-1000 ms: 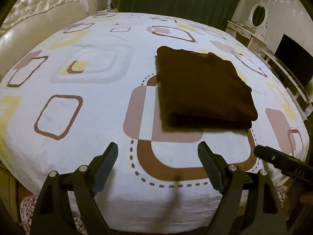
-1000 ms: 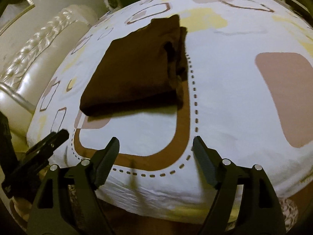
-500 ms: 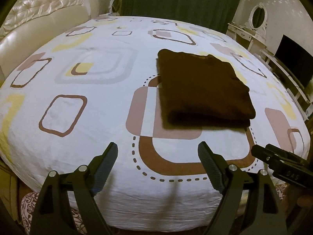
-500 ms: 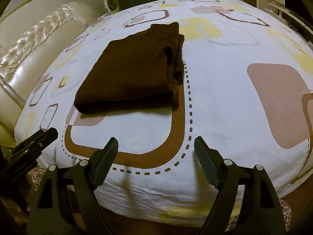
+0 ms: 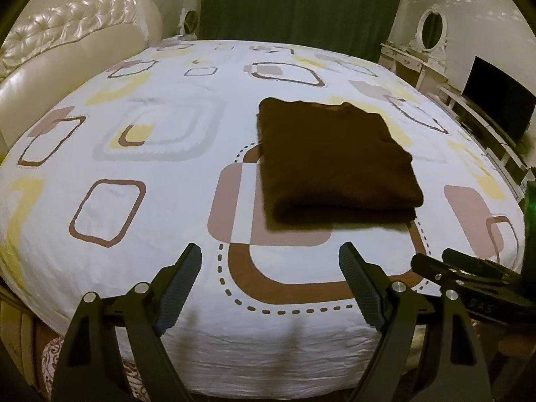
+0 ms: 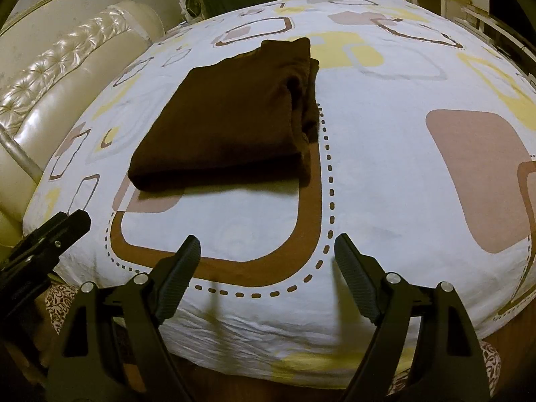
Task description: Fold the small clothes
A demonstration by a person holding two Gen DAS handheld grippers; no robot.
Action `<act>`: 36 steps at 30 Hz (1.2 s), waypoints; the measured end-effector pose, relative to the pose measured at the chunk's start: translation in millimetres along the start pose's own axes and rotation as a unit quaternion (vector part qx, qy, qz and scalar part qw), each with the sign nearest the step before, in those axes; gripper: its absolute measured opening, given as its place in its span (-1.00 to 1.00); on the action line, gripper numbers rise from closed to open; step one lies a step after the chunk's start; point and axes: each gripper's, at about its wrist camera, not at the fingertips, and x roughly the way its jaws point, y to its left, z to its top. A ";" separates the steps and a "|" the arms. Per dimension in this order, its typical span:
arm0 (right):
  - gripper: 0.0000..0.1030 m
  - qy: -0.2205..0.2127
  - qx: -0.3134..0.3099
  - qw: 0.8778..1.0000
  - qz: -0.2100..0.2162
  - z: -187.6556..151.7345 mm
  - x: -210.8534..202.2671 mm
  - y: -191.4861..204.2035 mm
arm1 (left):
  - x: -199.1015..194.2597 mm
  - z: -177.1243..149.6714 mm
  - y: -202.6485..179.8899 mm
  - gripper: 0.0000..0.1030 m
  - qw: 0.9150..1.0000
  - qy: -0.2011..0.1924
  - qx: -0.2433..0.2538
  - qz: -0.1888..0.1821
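A dark brown garment [image 5: 331,164] lies folded into a thick rectangle on the patterned white bed sheet [image 5: 150,221]; in the right wrist view the same folded garment [image 6: 231,124] shows its layered edge on the right side. My left gripper [image 5: 270,284] hovers open over the bed's near edge, short of the garment, nothing between its fingers. My right gripper [image 6: 264,276] is likewise open and empty, off the garment's near edge. Each gripper also shows in the other's view: the right gripper [image 5: 469,274] at lower right, the left gripper [image 6: 47,238] at lower left.
A cream tufted headboard [image 5: 67,53] borders the bed on the left. Dark green curtains [image 5: 301,3] hang behind. A white vanity with an oval mirror [image 5: 432,30] and a dark screen [image 5: 495,107] stand to the right. Patterned floor covering [image 6: 63,298] shows below the bed edge.
Both grippers have drawn back slightly from the garment, so more of the bed and room shows. The folded garment lies unmoved.
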 end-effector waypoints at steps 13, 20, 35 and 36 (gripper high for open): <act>0.60 0.006 0.004 1.000 0.002 -2.7 2.2 0.9 | -5.6 2.3 -3.7 0.61 1.000 -0.011 0.004 0.015; 0.60 0.007 0.004 1.000 0.003 -4.0 2.8 2.1 | -4.5 3.2 -4.7 0.61 1.000 -0.008 0.012 0.020; 0.60 0.012 0.003 1.000 0.004 -7.9 4.8 5.4 | 0.2 1.3 -2.8 0.67 1.000 0.003 0.010 0.023; 0.60 0.012 0.004 1.000 0.004 -8.5 5.2 5.5 | 0.2 1.2 -3.0 0.67 1.000 0.003 0.010 0.024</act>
